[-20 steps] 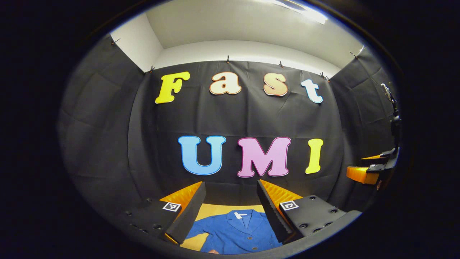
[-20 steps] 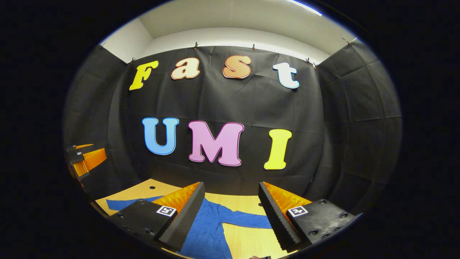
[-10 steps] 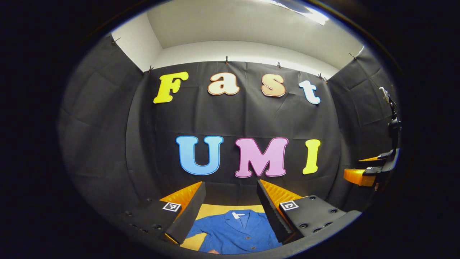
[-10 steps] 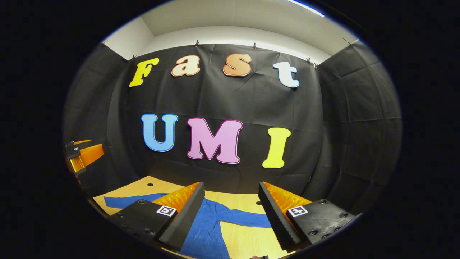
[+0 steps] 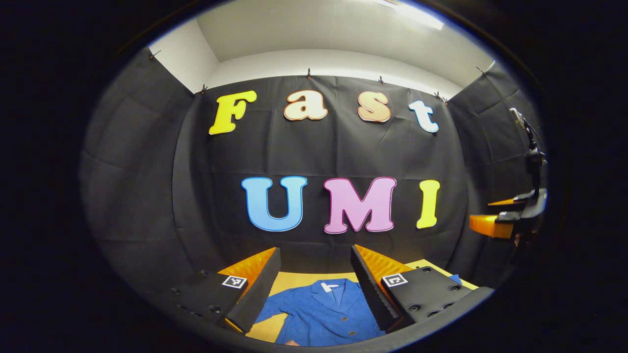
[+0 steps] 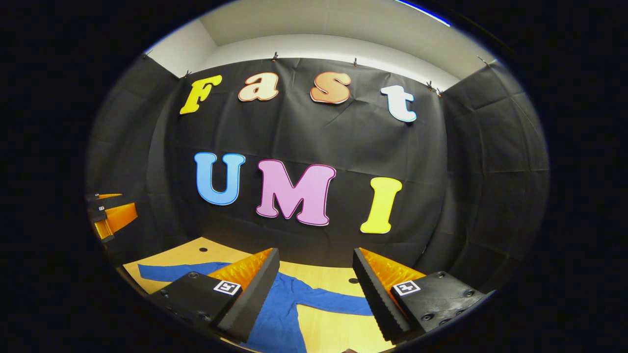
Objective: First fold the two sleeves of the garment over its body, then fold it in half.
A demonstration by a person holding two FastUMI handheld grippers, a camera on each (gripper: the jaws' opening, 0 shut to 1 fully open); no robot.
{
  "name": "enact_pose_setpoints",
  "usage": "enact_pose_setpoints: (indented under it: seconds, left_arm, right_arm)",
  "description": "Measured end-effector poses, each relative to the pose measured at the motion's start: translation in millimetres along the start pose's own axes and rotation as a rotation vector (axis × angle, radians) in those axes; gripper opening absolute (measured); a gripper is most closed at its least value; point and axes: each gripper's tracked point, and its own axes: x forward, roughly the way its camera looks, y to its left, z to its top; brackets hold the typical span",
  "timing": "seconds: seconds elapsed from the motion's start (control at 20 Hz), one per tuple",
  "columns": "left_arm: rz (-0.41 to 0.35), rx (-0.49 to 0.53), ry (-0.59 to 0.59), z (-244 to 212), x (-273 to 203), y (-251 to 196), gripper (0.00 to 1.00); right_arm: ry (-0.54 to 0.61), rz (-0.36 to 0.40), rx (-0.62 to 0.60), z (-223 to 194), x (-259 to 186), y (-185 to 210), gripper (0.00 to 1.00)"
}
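Note:
A blue buttoned garment [image 5: 321,314] lies flat on the wooden table [image 5: 289,282], collar toward the far wall. My left gripper [image 5: 314,287] hangs open above its collar, fingers wide apart with nothing between them. In the right gripper view the garment [image 6: 279,314] shows its body and both sleeves spread out; one sleeve [image 6: 338,304] runs right, the other sleeve [image 6: 171,271] runs left. My right gripper [image 6: 316,289] is open above the right sleeve and shoulder. The right gripper [image 5: 495,223] also shows at the far right of the left gripper view, the left gripper [image 6: 110,215] at the far left of the right gripper view.
The wooden table [image 6: 333,328] ends at the black cloth wall close behind the garment. Two small holes [image 6: 203,249] sit in the tabletop near the far edge. Bare wood lies between the right sleeve and the body.
Both views have tilted slightly downward, so a little more of the table and garment shows. Both grippers stay open and hold nothing.

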Motion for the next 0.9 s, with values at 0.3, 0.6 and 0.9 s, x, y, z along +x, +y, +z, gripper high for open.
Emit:
enact_pose_setpoints:
  seconds: [0.3,0.6,0.9]
  left_arm:
    - [-0.002,-0.029,0.017,-10,7,1,0.82]
    - [0.029,-0.057,0.031,-16,29,-5,0.82]
    - [0.010,-0.034,0.063,-17,83,-40,0.82]
  right_arm:
    - [-0.010,-0.061,0.024,0,46,-40,0.94]
    - [0.136,-0.155,0.047,-89,111,-136,0.94]
    - [0.420,-0.269,0.171,-256,159,-217,0.95]
